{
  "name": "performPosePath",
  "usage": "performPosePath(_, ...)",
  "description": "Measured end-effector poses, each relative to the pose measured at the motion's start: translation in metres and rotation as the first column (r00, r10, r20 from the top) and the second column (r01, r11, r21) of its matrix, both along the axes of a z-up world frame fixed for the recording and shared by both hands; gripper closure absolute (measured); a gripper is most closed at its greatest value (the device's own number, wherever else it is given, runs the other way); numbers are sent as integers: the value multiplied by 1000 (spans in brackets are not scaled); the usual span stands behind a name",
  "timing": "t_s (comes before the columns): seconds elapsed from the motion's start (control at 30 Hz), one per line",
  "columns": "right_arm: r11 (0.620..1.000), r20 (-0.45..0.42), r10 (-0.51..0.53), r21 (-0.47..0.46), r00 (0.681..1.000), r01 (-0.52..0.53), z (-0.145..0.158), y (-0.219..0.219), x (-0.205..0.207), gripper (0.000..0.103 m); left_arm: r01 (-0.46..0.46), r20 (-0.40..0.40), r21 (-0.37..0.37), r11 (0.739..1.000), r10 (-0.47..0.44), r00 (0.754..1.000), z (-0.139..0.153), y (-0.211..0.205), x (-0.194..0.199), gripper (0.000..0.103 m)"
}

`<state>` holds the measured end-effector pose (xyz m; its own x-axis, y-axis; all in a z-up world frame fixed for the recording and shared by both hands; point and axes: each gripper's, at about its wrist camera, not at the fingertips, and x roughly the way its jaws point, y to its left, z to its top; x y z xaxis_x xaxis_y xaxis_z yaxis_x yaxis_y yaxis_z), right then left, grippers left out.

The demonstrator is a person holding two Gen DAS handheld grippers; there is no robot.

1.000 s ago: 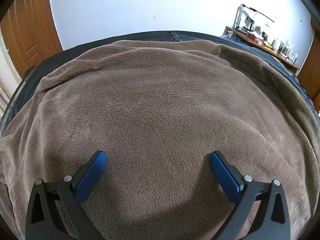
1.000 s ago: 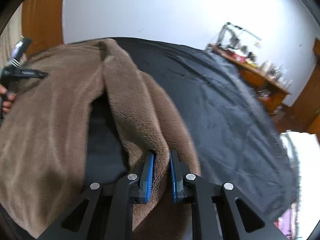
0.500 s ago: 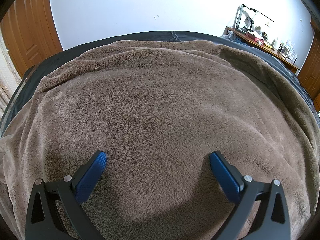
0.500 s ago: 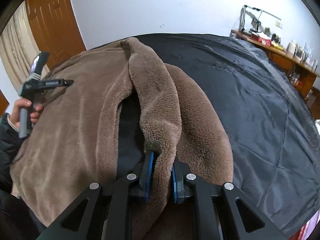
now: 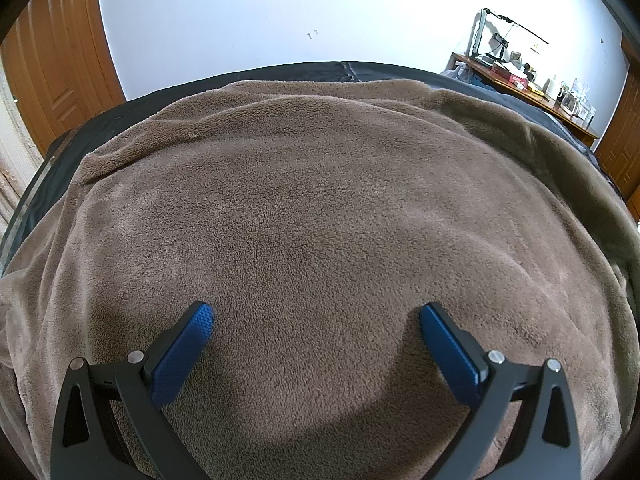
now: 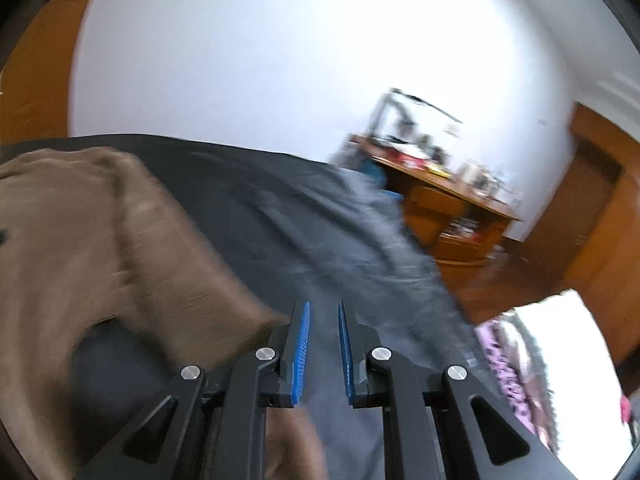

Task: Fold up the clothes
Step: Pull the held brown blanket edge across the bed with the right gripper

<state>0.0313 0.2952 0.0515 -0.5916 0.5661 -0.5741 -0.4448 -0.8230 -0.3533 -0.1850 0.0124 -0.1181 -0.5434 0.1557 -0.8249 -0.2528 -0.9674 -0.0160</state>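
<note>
Broadly, a brown fleece garment point(image 5: 320, 208) is spread over a black-covered bed point(image 6: 280, 208). Above it the left gripper point(image 5: 316, 316) is held with jaws wide apart; the right gripper point(image 6: 323, 336) is nearly closed, nothing pinched.

Brown fleece garment point(image 5: 320, 200), left tool point(image 5: 316, 316) spread wide

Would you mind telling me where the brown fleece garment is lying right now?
In the left wrist view the brown fleece garment lies spread over the black bed cover, under the open left gripper, with the wooden desk behind on the right.
</note>
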Motion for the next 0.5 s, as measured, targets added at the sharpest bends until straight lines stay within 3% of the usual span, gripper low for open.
performPosePath(0.17, 993, 10, -111, -27, 994, 111, -13, 53, -17, 87, 1, 0, 0, 1000, -1, 1000, 0, 0, 0, 0)
performPosePath(0.27, 985, -32, -73, -162, 997, 67, -8, 62, -14, 86, 1, 0, 1, 1000, -1, 1000, -1, 0, 0, 0)
performPosePath(0.33, 975, -60, -30, -221, 998, 16, -3, 56, -8, 78, 1, 0, 1, 1000, -1, 1000, -1, -1, -1, 0)
performPosePath(0.37, 970, -74, -5, -244, 997, -13, -1, 51, -4, 58, 1, 0, 1, 1000, -1, 1000, -1, -1, -1, 0)
performPosePath(0.4, 966, -91, 17, -254, 996, -40, 1, 42, 2, 29, 1, 0, 1, 1000, -1, 1000, -1, -1, -1, 0)
performPosePath(0.43, 967, -116, 40, -245, 993, -67, 4, 33, 10, 21, 1, 0, 1, 1000, -1, 1000, -1, -1, -1, 0)
performPosePath(0.5, 965, -150, 104, -224, 983, -136, 9, 11, 27, 21, 1, 0, 1, 1000, -1, 1000, -1, -1, -1, 0)
